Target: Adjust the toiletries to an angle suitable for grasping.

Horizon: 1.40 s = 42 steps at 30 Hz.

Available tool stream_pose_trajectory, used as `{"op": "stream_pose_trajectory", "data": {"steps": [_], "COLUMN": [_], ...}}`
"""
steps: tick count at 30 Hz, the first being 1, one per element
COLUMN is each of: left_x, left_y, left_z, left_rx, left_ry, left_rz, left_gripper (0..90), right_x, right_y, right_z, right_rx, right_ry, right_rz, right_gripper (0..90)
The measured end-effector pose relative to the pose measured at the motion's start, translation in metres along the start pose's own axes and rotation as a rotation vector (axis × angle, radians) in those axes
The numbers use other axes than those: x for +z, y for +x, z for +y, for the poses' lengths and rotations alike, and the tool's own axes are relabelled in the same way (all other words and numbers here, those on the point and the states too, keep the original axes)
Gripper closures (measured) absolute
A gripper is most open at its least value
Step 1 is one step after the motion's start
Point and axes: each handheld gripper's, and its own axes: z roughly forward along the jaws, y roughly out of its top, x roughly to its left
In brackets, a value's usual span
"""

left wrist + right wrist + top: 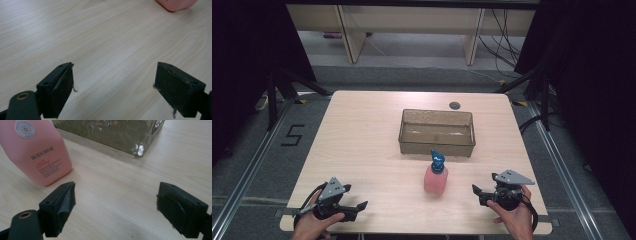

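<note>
— Two claws, both spread wide and holding nothing. The left claw (360, 205) rests near the table's front left corner, the right claw (476, 191) near its front right corner, each in a hand.

— And the thing they would go for?

— The pink bottle (435, 178) with the blue cap (437, 159) stands upright between them, nearer the front edge than the back, just in front of the clear plastic bin (437, 144). From the right claw's camera its label faces the jaws and it sits off to the left, well apart from them.

— What might go wrong?

— It looks tall, smooth and rounded. I judge a pinch set high or off-centre could tip it, and a sideways nudge could push it against the bin wall.

— The surface?

— The table (362, 140) is pale wood grain, bare but for a small dark grommet (455, 105) by the back edge.

— The room?

— Grey floor, dark curtains either side, cables at the back right, a "5" marked on the floor at left.
</note>
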Motion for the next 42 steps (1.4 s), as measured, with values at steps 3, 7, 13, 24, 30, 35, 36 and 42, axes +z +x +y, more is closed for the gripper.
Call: {"op": "stream_pose_trajectory", "data": {"steps": [3,7,13,24,30,35,36,42], "left_x": [0.001,0.000,0.001,0.000,0.000,0.000,0.000,0.001], "left_y": [-0.001,0.000,-0.002,-0.002,-0.002,-0.002,-0.002,-0.002], "left_z": [0.000,0.000,0.000,0.000,0.000,0.000,0.000,-0.001], "left_rx": [-0.014,-0.005,-0.020,-0.022,-0.022,-0.022,-0.022,-0.022], "left_ry": [-0.010,0.001,-0.014,-0.006,-0.007,-0.006,-0.007,-0.016], "left_rz": [-0.003,0.003,0.003,0.006,0.006,0.006,0.006,0.002], "left_gripper": [15.0,15.0,15.0,15.0,15.0,15.1,15.0,15.0], "right_x": [0.000,0.000,-0.001,-0.001,0.000,0.001,0.001,0.003], "right_y": [0.001,0.004,0.008,0.027,0.036,0.040,0.040,0.042], "right_z": [0.001,0.002,0.005,0.013,0.015,0.016,0.016,0.017], "right_rx": [-0.003,-0.005,-0.015,-0.061,-0.096,-0.096,-0.094,-0.089], "right_ry": [-0.007,-0.014,-0.031,-0.034,-0.024,-0.034,-0.037,-0.051], "right_rz": [0.005,0.025,0.043,0.077,0.092,0.107,0.107,0.121], "right_gripper": [16.4,16.8,16.9,15.7,15.7,16.0,15.9,16.0]}}
